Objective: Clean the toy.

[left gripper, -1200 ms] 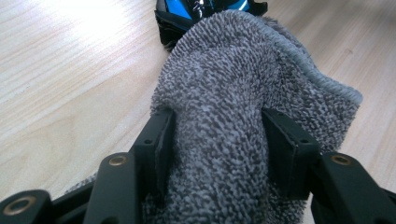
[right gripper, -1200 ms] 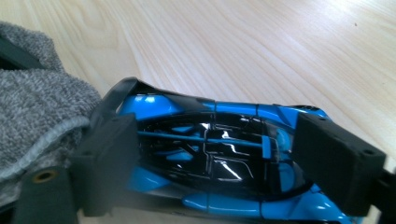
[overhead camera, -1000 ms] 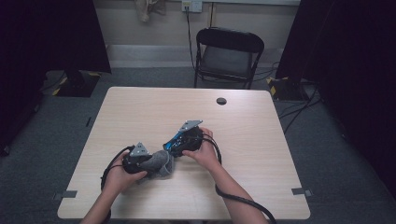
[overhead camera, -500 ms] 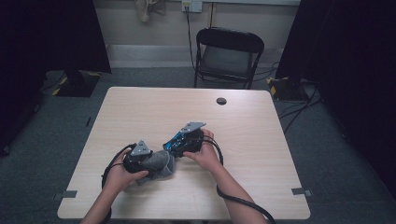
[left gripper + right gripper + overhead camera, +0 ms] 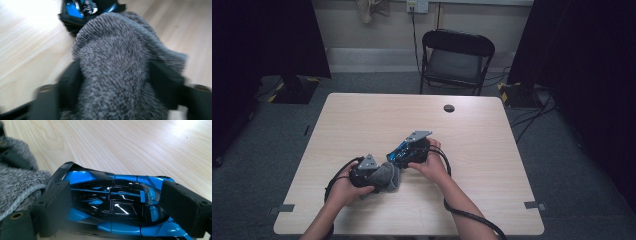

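my left gripper (image 5: 112, 75) has just been closing on the grey sock (image 5: 112, 82), my right gripper (image 5: 112, 205) clamps the blue toy car (image 5: 112, 202); i read no lettering.

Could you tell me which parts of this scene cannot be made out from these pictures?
- Blue toy car: its near side is cut off by the bottom edge of the right gripper view.
- Grey sock: blurred in the left gripper view, hiding the table behind it.
- Small dark round object: too small in the high view to identify.
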